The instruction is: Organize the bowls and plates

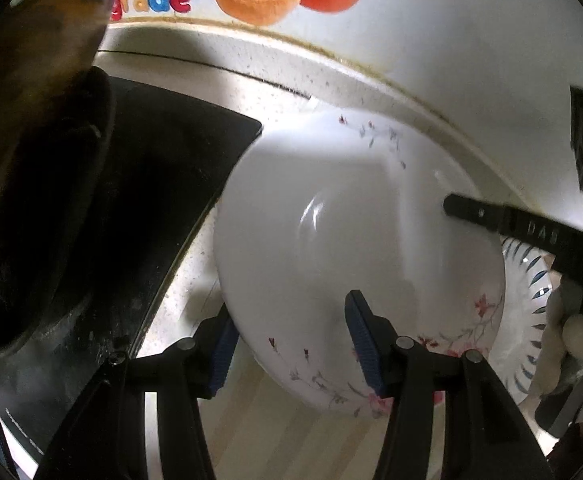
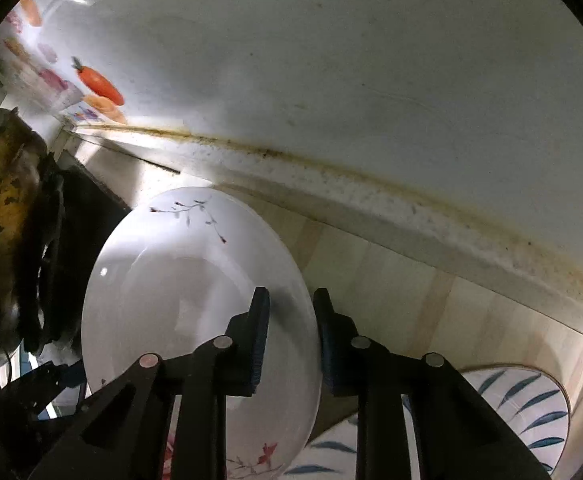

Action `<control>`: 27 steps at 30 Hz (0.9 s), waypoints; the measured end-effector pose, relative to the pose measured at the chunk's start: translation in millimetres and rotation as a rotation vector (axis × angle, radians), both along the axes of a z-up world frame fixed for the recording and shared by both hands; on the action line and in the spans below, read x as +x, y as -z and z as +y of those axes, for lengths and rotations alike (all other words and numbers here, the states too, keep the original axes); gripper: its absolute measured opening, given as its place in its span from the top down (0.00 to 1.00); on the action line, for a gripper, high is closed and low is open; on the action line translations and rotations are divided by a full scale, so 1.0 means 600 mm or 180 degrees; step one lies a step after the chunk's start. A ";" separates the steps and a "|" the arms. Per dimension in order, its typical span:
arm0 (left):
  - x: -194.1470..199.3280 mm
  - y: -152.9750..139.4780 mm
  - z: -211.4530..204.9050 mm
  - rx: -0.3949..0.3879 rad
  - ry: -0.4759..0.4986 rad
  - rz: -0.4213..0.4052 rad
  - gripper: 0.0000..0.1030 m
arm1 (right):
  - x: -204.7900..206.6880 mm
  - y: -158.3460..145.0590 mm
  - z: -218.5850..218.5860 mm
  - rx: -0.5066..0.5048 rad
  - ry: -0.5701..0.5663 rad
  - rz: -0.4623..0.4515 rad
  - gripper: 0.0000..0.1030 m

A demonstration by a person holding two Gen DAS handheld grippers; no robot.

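Observation:
A white deep plate with red and grey flower sprigs hangs tilted above the counter. My left gripper is shut on its near rim, one pad under the outer wall and one inside. In the right wrist view the same floral plate fills the lower left. My right gripper is shut on its right rim. One finger of that gripper reaches over the plate's far right edge. A white plate with blue leaf strokes lies on the counter under and beside the floral plate.
A black stove top lies left of the plate with a dark, worn wok on it. The stained white wall and its ledge run close behind. A gloved hand holds the right gripper. Wood-pattern counter shows to the right.

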State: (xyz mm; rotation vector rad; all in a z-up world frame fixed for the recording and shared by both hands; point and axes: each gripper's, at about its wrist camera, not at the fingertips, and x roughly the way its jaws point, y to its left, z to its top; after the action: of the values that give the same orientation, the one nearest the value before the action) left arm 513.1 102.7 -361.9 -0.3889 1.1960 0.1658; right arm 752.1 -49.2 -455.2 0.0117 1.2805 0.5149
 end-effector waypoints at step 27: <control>-0.159 -0.165 -0.131 0.0016 0.0540 -0.0354 0.51 | -0.283 -0.181 -0.192 0.0371 0.0326 -0.0295 0.76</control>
State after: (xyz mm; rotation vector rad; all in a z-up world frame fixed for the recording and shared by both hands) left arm 417.5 24.2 -262.7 -0.2868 1.1129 0.0005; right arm 582.4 -164.4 -346.4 0.1488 1.1519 0.4956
